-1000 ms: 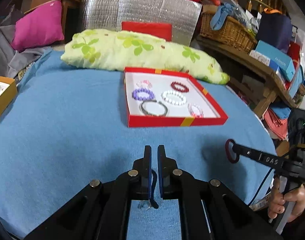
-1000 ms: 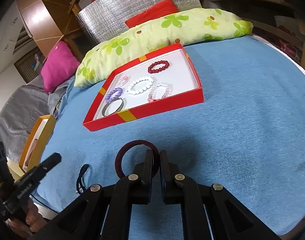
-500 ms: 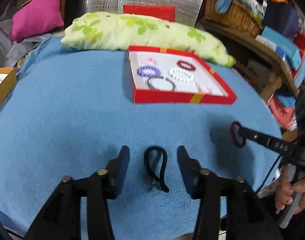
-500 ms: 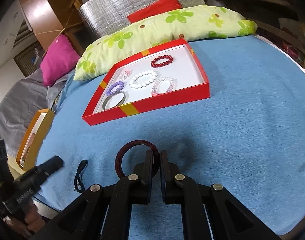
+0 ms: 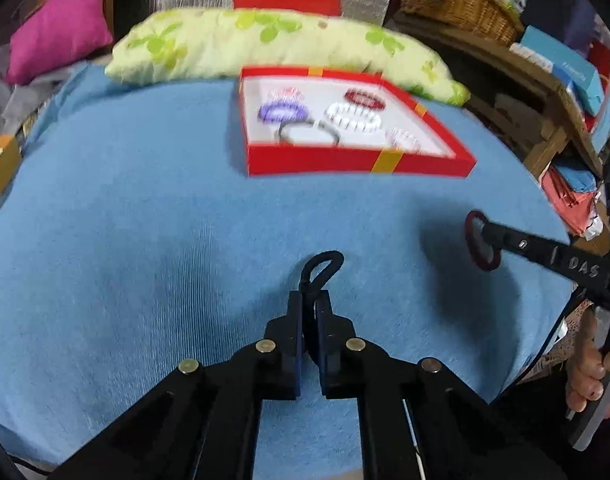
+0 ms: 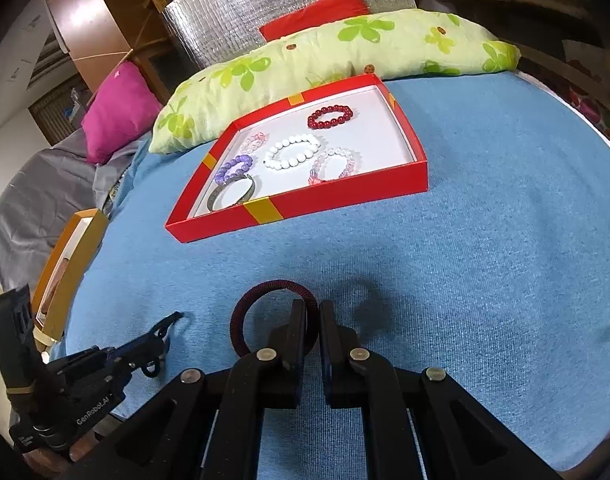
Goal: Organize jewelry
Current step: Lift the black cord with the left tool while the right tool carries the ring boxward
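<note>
Your left hand-held gripper point(image 5: 309, 303) has just closed its jaws on the black cord bracelet point(image 5: 320, 270), whose loop pokes out ahead of the fingertips, low over the blue blanket point(image 5: 145, 240). Your right hand-held gripper point(image 6: 312, 314) is clamped on the dark red cord bracelet point(image 6: 261, 312), the ring standing out to the left of its tips.

Further out sits the red box point(image 6: 305, 204), a shallow open tray with a white floor. In it lie a dark red bead bracelet point(image 6: 329, 116), a white bead bracelet point(image 6: 292, 152), a purple bead bracelet point(image 6: 233, 168), two pale pink ones point(image 6: 337, 162), and a grey bangle point(image 6: 235, 196) in the near left corner. The right half of the floor is bare.

Between both grippers and the box's near wall the blanket is open. A green floral pillow point(image 6: 345, 52) lies just behind the box; an orange box point(image 6: 71, 256) sits at the blanket's left edge.
</note>
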Motion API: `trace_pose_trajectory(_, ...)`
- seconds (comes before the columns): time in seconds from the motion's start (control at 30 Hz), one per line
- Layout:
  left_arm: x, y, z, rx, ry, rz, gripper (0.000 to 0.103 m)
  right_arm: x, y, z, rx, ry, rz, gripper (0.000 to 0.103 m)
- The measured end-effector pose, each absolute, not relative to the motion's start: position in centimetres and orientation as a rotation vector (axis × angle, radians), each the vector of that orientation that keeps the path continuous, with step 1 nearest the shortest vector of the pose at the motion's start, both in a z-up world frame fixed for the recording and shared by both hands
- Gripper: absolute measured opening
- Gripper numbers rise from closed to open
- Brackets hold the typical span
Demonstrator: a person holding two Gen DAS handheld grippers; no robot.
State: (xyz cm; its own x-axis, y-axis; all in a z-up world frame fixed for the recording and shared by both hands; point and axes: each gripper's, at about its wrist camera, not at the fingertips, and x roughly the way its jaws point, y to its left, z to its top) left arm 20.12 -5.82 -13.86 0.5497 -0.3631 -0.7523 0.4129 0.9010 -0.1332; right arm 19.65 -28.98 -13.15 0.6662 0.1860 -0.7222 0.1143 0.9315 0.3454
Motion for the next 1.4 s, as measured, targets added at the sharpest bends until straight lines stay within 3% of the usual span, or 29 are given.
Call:
trace_pose_trajectory(0.47, 21.1, -8.2, -8.7, 0.050, 0.725, -0.507, 0.006, 19.8, -30.6, -9.9, 0.425, 0.734, 0.039, 0.007)
trace_pose_trajectory(0.87, 27.6, -11.7, -4.0, 0.083, 0.637, -0.448, 0.006, 24.4, -32.0, -6.7, 0.414, 0.653, -0.004, 0.007)
trace_pose_trajectory(1.4, 37.8, -17.1, -5.8, 0.056, 0.680, -0.443, 0.006, 35.1, -36.1, -6.6, 0.483, 0.633, -0.057, 0.008)
